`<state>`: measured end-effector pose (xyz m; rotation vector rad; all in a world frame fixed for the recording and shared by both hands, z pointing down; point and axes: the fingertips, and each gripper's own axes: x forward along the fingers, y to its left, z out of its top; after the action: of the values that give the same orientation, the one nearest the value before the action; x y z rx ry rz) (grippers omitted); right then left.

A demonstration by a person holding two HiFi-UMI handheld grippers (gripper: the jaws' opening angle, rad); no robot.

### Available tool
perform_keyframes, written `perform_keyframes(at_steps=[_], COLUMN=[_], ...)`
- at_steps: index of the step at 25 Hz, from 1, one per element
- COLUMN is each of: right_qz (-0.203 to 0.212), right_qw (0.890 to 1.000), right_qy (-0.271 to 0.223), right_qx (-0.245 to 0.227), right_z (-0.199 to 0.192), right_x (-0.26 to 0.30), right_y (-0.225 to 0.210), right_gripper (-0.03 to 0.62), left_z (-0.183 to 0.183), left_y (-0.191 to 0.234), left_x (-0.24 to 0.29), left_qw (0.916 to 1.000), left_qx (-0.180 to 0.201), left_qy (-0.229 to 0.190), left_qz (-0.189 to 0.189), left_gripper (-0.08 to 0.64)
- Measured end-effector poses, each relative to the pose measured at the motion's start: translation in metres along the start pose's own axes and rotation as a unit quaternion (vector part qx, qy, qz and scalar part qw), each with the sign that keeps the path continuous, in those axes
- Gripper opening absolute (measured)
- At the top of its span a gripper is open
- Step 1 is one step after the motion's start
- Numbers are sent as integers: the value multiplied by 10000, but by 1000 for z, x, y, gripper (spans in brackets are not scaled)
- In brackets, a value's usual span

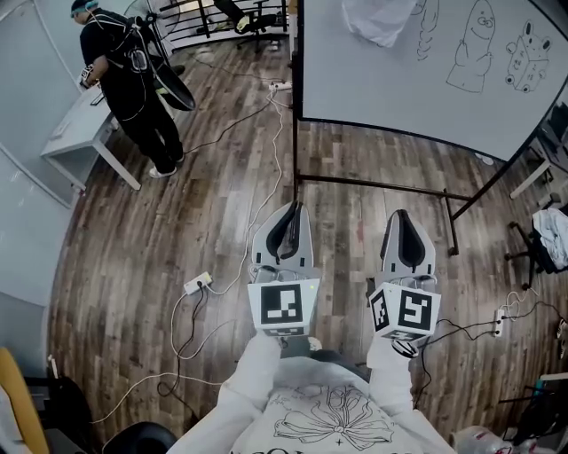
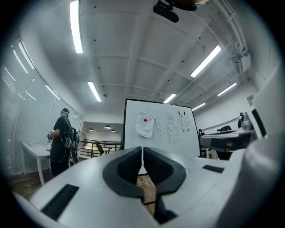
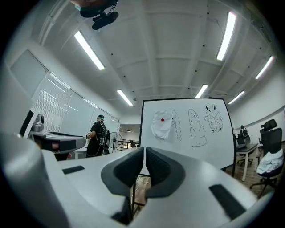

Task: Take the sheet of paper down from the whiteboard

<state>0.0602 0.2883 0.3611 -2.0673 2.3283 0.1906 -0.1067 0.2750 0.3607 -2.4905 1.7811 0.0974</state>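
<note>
A crumpled white sheet of paper (image 1: 377,22) hangs on the whiteboard (image 1: 399,80), pinned by a red magnet (image 3: 162,119); it also shows as the sheet of paper (image 2: 145,125) left of some marker drawings. My left gripper (image 1: 289,215) and right gripper (image 1: 403,222) are held side by side over the wooden floor, well short of the board. Both are shut with nothing between the jaws. In the gripper views the left gripper (image 2: 142,149) and right gripper (image 3: 145,151) point at the board from a distance.
A person in black (image 1: 129,80) stands by a white table (image 1: 80,133) at the far left. Cables and a power strip (image 1: 197,284) lie on the floor. The whiteboard stand's black base bars (image 1: 373,186) run ahead. An office chair (image 1: 546,244) stands at right.
</note>
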Motion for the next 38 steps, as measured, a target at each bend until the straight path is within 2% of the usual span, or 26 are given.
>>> perform_keyframes(at_steps=[6, 14, 22, 33, 38], right_qz=[108, 81, -54, -327, -418], right_qw=[9999, 9999, 9998, 9993, 9988], right_qy=[-21, 106, 164, -93, -66], right_qx=[18, 38, -28, -177, -263], right_z=[-1, -19, -33, -13, -16], right_x=[18, 71, 174, 331, 377], right_y=[-11, -29, -55, -86, -99], right_gripper=[2, 2, 2, 2, 2], left_z=[-3, -12, -25, -1, 2], left_y=[-2, 0, 18, 54, 55], left_x=[19, 80, 191, 361, 416], left_qw=[9999, 9999, 9999, 9990, 9980], left_qx=[20, 26, 52, 122, 227], left_qy=[35, 39, 71, -191, -47], left_qz=[125, 105, -101, -387, -583], left_gripper=[14, 14, 14, 14, 14])
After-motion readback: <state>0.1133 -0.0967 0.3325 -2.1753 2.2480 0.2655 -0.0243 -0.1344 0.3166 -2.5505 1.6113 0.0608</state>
